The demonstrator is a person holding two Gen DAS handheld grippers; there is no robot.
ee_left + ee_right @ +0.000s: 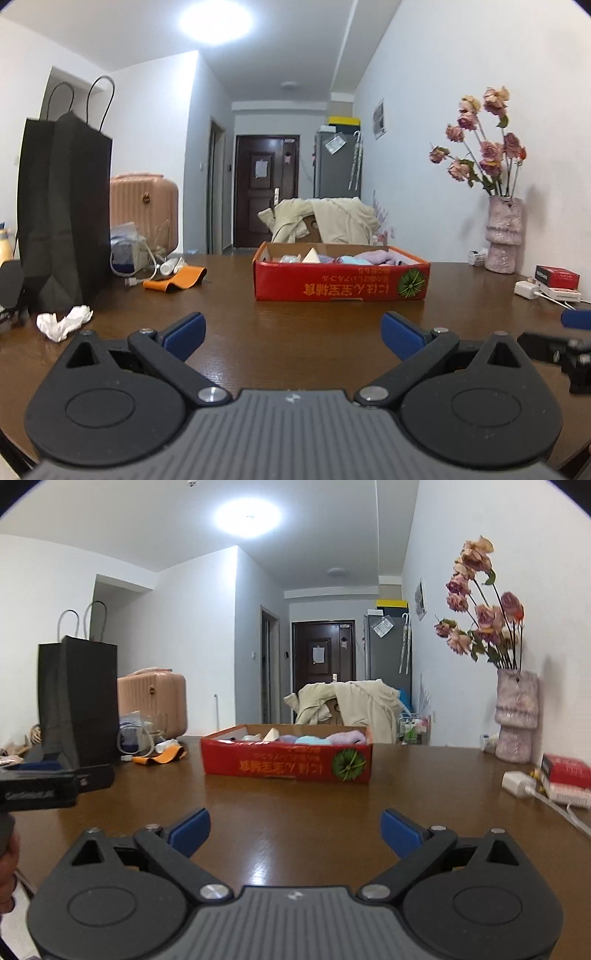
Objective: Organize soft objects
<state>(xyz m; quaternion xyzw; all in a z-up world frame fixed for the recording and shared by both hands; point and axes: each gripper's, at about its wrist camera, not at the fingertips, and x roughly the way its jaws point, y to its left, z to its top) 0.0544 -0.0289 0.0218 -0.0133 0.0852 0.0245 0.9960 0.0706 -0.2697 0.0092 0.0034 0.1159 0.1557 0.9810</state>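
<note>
A shallow red cardboard box (341, 282) stands on the brown table and holds several soft items: a purple cloth (376, 256), a light blue piece (352, 259) and a cream wedge sponge (313, 255). It also shows in the right wrist view (286, 762). My left gripper (293, 334) is open and empty, low over the table in front of the box. My right gripper (295, 830) is open and empty, also short of the box. A crumpled white tissue (64, 321) lies left of my left gripper.
A tall black paper bag (64, 218) stands at the left with an orange strap (177, 278) and cables beside it. A pink vase of dried roses (504, 238), a red box (557, 277) and a white charger (528, 288) sit at the right by the wall.
</note>
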